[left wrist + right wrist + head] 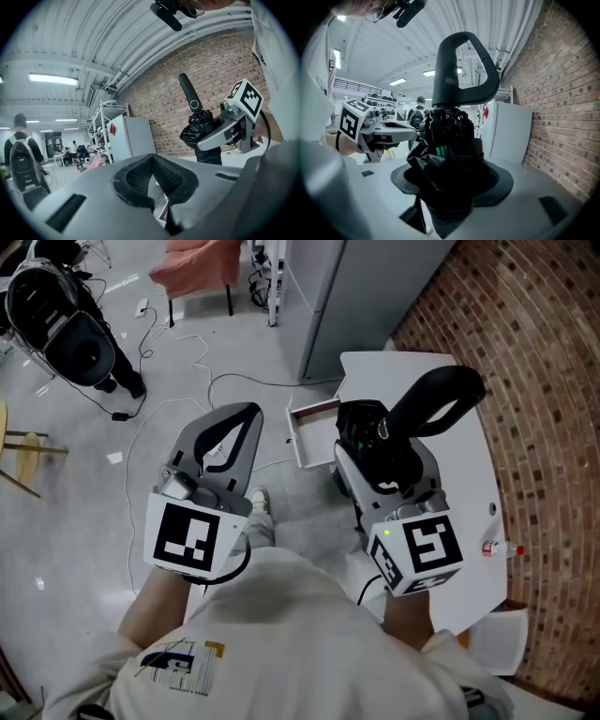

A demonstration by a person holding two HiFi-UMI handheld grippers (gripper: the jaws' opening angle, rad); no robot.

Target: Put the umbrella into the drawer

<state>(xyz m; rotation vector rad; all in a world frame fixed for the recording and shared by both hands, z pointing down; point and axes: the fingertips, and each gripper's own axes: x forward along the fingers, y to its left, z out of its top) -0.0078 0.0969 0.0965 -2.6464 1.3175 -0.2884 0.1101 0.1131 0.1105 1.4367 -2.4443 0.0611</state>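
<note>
My right gripper [380,454] is shut on a folded black umbrella [375,432], and the umbrella's looped black handle [439,399] sticks out past the jaws. In the right gripper view the umbrella [450,154] fills the space between the jaws, handle [461,70] up. Just ahead of both grippers, a small white drawer [312,432] stands pulled open from the white table [473,474]. My left gripper [236,432] hangs over the floor to the left of the drawer, with its jaws together and nothing between them. In the left gripper view its black pads [152,178] enclose only an empty hollow.
A brick wall [544,381] runs along the right, with a grey cabinet [366,296] beyond the table. Cables [178,381] trail over the floor, near black gear [66,329] and a pink chair [197,263]. A person with a backpack [21,161] stands far off.
</note>
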